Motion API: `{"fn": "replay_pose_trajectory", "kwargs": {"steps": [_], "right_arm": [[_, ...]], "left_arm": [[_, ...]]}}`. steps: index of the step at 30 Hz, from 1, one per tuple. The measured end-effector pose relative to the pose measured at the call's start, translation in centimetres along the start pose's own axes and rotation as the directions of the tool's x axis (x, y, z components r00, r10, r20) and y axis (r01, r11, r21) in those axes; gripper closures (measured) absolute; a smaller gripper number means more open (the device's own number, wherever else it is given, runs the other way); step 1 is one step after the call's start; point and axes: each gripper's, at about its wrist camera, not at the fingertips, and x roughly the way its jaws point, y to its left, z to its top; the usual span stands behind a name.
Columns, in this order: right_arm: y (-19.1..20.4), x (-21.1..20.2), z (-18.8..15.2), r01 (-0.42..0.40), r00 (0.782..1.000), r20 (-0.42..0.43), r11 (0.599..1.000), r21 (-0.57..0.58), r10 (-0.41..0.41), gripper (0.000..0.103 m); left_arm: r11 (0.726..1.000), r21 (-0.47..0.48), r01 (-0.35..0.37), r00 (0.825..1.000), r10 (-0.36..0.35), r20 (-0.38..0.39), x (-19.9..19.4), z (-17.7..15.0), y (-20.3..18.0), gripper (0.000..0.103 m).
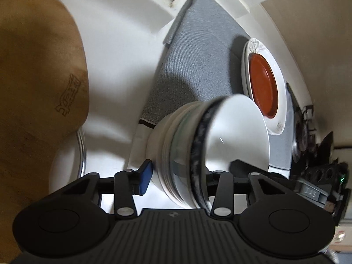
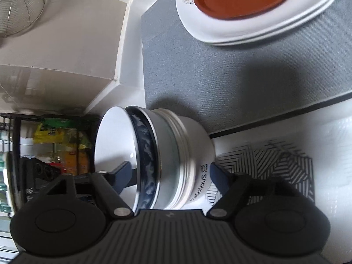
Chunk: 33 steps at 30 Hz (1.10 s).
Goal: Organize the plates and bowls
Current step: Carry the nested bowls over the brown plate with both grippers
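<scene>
At far left in the left wrist view stands a wooden board (image 1: 37,70); to its right the left gripper (image 1: 178,177) straddles a nested stack of bowls (image 1: 182,154), 1 blue pad (image 1: 145,177) beside the stack's base, the other pad hidden behind the rim, jaws wide, contact not confirmed; further right, on the grey mat (image 1: 198,55), rests a stack of white plates (image 1: 277,101) carrying 1 brown plate (image 1: 263,83). In the right wrist view, a wire strainer (image 2: 18,6) hangs far left; the right gripper (image 2: 173,172) brackets the same stack of bowls (image 2: 167,154), 1 finger (image 2: 123,173) inside the top bowl, 1 outside near the base, jaws wide, grip not confirmed; a striped mat (image 2: 279,165) lies right. Judgement: the bowl-stacking step is in hand, with both grippers at the stack. Next move calls for a symmetrical closure and level carriage; tilting risks the bowls sliding.
</scene>
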Motion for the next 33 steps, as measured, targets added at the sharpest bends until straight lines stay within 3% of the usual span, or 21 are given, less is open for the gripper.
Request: {"fn": "replay_pose_trajectory", "kwargs": {"steps": [4, 18, 23, 27, 31, 33], "right_arm": [[0.7, -0.5, -0.6, 0.042, 0.999, 0.011, 0.996, -0.074, -0.041, 0.048], [0.9, -2.0, -0.5, 0.034, 0.999, 0.033, 0.993, -0.11, -0.03, 0.055], [-0.1, -1.7, 0.0, -0.019, 0.999, 0.027, 0.997, -0.078, 0.021, 0.047], [-1.8, -0.3, 0.4, -0.047, 0.999, 0.024, 0.999, 0.015, 0.046, 0.034], [-0.9, 0.2, -0.2, -0.004, 0.999, 0.037, 0.999, -0.043, 0.006, 0.034], [-1.9, -0.1, -0.4, -0.037, 0.999, 0.032, 0.999, 0.017, 0.037, 0.037]], "left_arm": [[0.993, 0.1, -0.066, 0.998, 0.064, 0.02, -0.3, -0.9, -1.9, 0.059], [0.984, 0.135, -0.116, 0.993, 0.117, 0.004, 0.0, -0.8, -3.4, 0.059], [0.992, 0.097, -0.081, 0.996, 0.083, -0.014, 0.3, -0.4, -2.6, 0.057], [0.995, 0.084, -0.057, 0.998, 0.059, -0.017, 1.1, -0.3, -2.1, 0.044], [0.988, 0.126, -0.086, 0.996, 0.086, 0.004, 0.7, -0.7, -2.9, 0.048], [0.991, 0.103, -0.087, 0.996, 0.085, 0.015, 0.1, -0.5, -2.8, 0.055]]}}
